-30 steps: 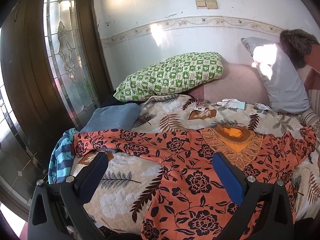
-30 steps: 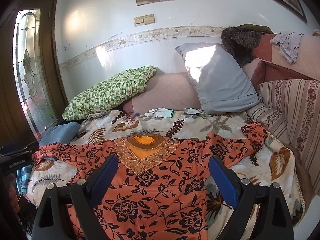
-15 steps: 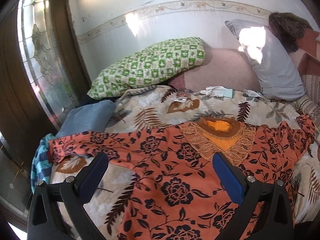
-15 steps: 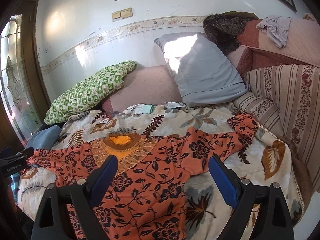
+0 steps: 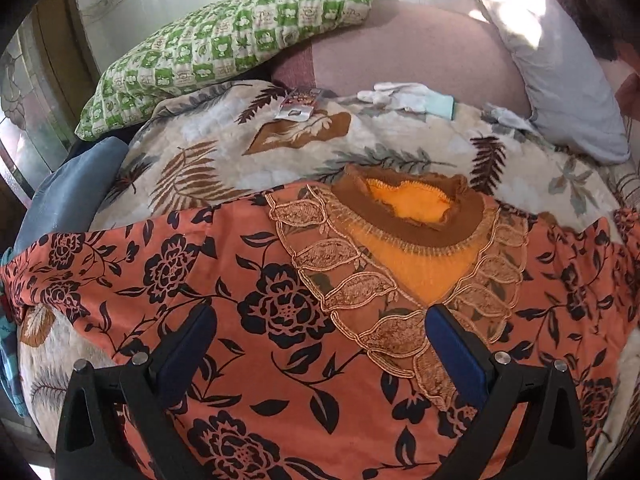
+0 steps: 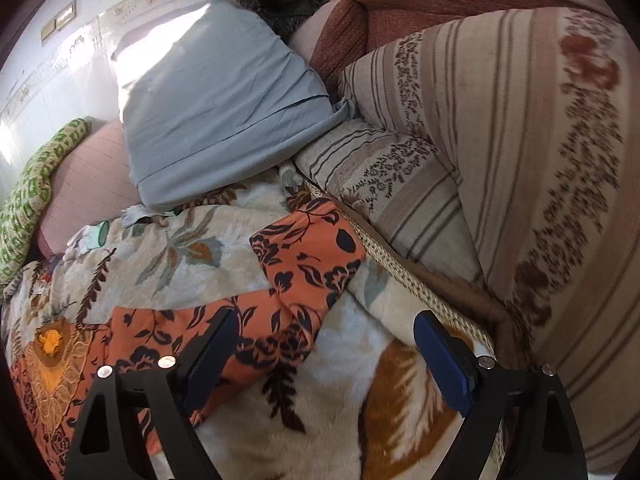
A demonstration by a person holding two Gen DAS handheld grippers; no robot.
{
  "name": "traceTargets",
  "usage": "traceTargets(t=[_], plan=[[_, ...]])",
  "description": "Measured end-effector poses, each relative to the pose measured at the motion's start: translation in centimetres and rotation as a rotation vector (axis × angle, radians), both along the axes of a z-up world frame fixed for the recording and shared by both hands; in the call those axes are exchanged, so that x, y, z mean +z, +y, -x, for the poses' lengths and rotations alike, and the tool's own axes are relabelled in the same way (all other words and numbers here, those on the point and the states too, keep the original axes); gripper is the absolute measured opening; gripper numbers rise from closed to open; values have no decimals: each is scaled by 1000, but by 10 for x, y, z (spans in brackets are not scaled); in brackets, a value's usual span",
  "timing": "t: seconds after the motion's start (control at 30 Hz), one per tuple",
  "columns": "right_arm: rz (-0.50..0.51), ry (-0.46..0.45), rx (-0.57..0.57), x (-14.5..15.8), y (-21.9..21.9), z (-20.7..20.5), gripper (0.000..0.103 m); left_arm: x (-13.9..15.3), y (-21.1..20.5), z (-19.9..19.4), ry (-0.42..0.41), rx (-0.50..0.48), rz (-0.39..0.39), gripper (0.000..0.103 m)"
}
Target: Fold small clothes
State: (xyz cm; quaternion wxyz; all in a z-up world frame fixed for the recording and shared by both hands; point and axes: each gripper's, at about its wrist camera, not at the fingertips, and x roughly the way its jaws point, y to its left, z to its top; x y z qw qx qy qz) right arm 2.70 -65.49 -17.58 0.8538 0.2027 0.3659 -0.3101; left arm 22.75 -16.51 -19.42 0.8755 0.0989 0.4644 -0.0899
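Note:
An orange blouse with black flowers (image 5: 280, 312) lies spread flat on a leaf-print blanket (image 5: 224, 152), its embroidered brown and yellow neckline (image 5: 412, 220) facing the pillows. My left gripper (image 5: 320, 332) is open and hovers low over the blouse's chest, just below the neckline. In the right wrist view the blouse's right sleeve (image 6: 308, 256) stretches toward the striped cushions. My right gripper (image 6: 324, 336) is open, close over the blanket just below that sleeve, its left finger over the sleeve's base. Both grippers are empty.
A green checked pillow (image 5: 224, 36) and a grey pillow (image 5: 560, 80) lean at the back. Striped cushions (image 6: 500, 140) line the right side. A white glove (image 5: 404, 94) and a small packet (image 5: 300, 104) lie on the blanket. A blue folded cloth (image 5: 68, 196) sits at left.
Both grippers have moved forward and down toward the bed. The left one closed in on the neckline; the right one swung right toward the sleeve end. The blouse has not moved.

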Motion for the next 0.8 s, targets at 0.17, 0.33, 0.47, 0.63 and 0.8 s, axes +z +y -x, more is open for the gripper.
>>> traceTargets(t=[0.17, 0.33, 0.47, 0.63, 0.8], plan=[[21, 156, 133, -27, -8, -83, 84, -8, 5, -9, -34, -1, -50, 103], [1, 288, 104, -68, -23, -138, 78, -8, 18, -19, -38, 24, -58, 103], [-60, 396, 70, -100, -37, -160, 74, -10, 24, -23, -26, 40, -66, 103], [-92, 359, 52, -88, -38, -155, 15, -7, 30, -24, -31, 54, -58, 103], [-155, 224, 19, -59, -35, -122, 12, 0, 36, -20, -48, 60, -55, 103]])
